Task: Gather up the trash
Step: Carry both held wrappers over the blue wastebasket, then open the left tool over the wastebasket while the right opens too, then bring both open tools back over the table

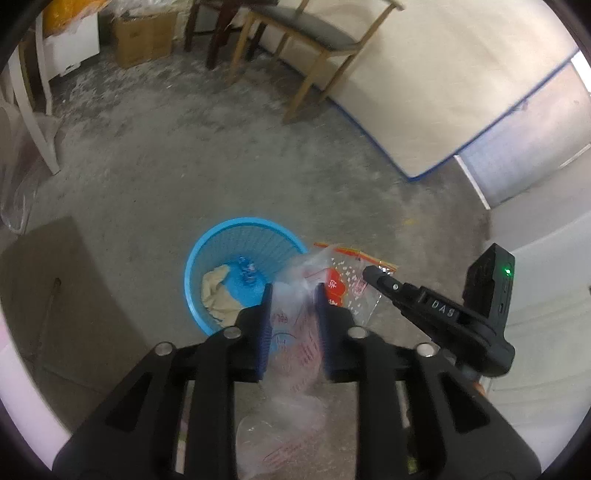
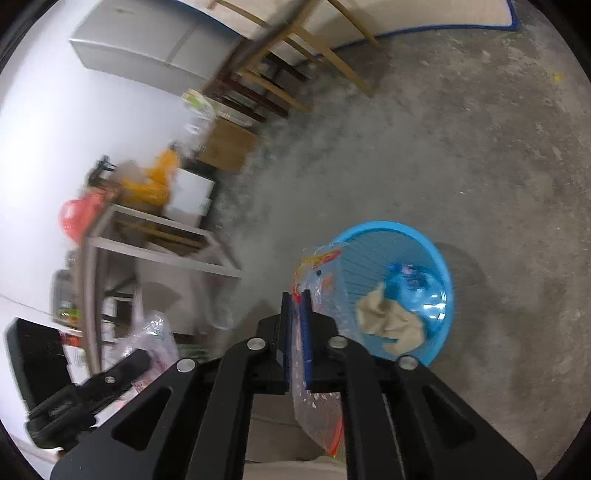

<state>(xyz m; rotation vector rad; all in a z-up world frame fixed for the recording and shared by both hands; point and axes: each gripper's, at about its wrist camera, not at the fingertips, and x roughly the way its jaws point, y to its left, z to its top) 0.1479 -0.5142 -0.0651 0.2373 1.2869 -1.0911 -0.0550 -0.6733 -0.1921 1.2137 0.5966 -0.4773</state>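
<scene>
A blue mesh basket (image 1: 258, 242) (image 2: 369, 254) stands on the concrete floor, with a crumpled beige wad (image 1: 218, 295) (image 2: 388, 325) and a crushed blue bottle (image 2: 413, 280) inside. My left gripper (image 1: 294, 291) hovers just right of the basket's rim. A clear plastic bag with red print (image 1: 295, 332) hangs blurred in the wide gap between its blue pads, which do not press on it. My right gripper (image 2: 295, 295) (image 1: 371, 273) is shut on a second clear bag with a red and yellow label (image 2: 317, 266) (image 1: 338, 288), held at the basket's edge.
Wooden chairs (image 1: 314, 40) and a leaning mattress (image 1: 443, 92) stand at the back. A cardboard box (image 1: 144, 33) sits far left, a flat cardboard sheet (image 1: 55, 288) lies left of the basket. A white rack (image 2: 159, 251) holds clutter.
</scene>
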